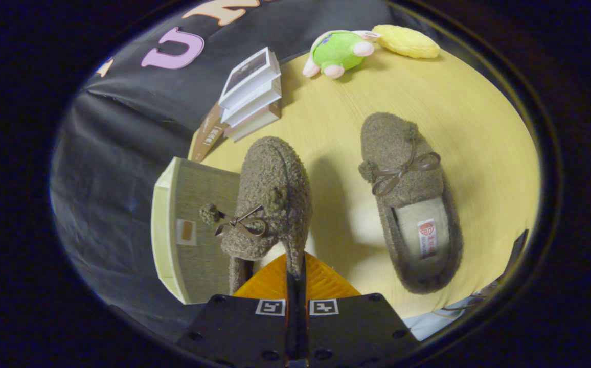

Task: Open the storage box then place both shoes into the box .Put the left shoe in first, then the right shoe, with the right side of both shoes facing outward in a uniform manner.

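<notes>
My gripper [295, 278] is shut on the rim of a fuzzy brown slipper [270, 199], which hangs lifted and tipped on its side, bow facing left. The second brown slipper [410, 204] lies flat on the yellow table [479, 128] to the right of the fingers, sole down, toe pointing away. The storage box [193, 230], grey-brown with pale edges, sits left of the held slipper at the table's left edge, partly hidden behind it. I cannot tell whether its lid is open.
A stack of white books [252, 92] stands beyond the box near the table's far left edge. A green plush toy [339, 51] and a yellow plush item [408, 42] lie at the far side of the table.
</notes>
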A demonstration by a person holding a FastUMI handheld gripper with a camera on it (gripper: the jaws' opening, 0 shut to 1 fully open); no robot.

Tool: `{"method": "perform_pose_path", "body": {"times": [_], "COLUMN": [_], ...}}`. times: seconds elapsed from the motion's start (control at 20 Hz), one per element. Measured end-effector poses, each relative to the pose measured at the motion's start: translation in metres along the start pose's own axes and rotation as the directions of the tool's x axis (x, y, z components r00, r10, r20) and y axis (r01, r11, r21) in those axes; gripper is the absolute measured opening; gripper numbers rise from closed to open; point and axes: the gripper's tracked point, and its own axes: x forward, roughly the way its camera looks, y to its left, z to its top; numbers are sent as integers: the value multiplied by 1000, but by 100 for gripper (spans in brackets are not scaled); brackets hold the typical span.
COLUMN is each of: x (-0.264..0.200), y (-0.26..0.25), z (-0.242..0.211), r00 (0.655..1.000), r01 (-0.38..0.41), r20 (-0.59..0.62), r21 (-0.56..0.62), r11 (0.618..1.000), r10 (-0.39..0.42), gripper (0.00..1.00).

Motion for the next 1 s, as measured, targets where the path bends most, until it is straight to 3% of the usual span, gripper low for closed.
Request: {"method": "perform_pose_path", "body": {"times": [0.55, 0.8, 1.0], "x": [-89, -87, -55], "y": [108, 164, 200], "z": [22, 0, -22], "r00": [970, 953, 951], "r01": [-221, -298, -309], "r20": [98, 55, 12], "r21": [-23, -37, -28], "r11": [975, 954, 951], "r10": [222, 299, 310], "gripper": [3, 3, 3]}}
